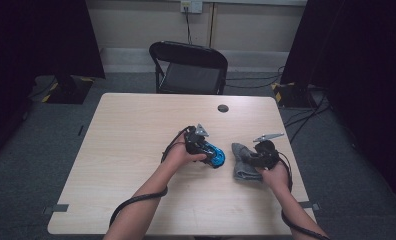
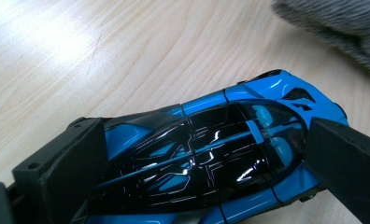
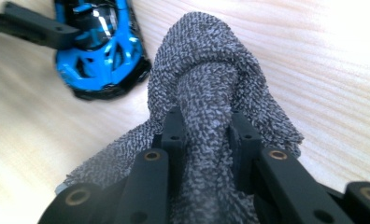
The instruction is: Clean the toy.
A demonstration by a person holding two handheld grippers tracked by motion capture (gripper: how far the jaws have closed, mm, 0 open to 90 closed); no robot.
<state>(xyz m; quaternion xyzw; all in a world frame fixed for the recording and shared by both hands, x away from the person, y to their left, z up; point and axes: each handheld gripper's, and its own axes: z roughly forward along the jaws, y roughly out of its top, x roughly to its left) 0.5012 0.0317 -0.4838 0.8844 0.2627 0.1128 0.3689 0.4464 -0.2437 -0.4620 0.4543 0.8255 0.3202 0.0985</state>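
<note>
A blue and black toy car (image 1: 216,156) rests on the wooden table (image 1: 136,150), with my left gripper (image 1: 208,150) shut on it. In the left gripper view the black jaws clamp the toy car (image 2: 211,154) from both sides across its glossy roof. Just right of it lies a grey cloth (image 1: 242,162), bunched up. My right gripper (image 1: 253,159) is shut on a fold of it; in the right gripper view the grey cloth (image 3: 206,93) rises as a ridge pinched between the two jaws, and the toy car (image 3: 99,51) sits at the upper left.
A black folding chair (image 1: 188,67) stands behind the table's far edge. A small dark round disc (image 1: 223,108) is set in the tabletop near the far side. Black curtains hang on both sides, and cables lie on the floor at right.
</note>
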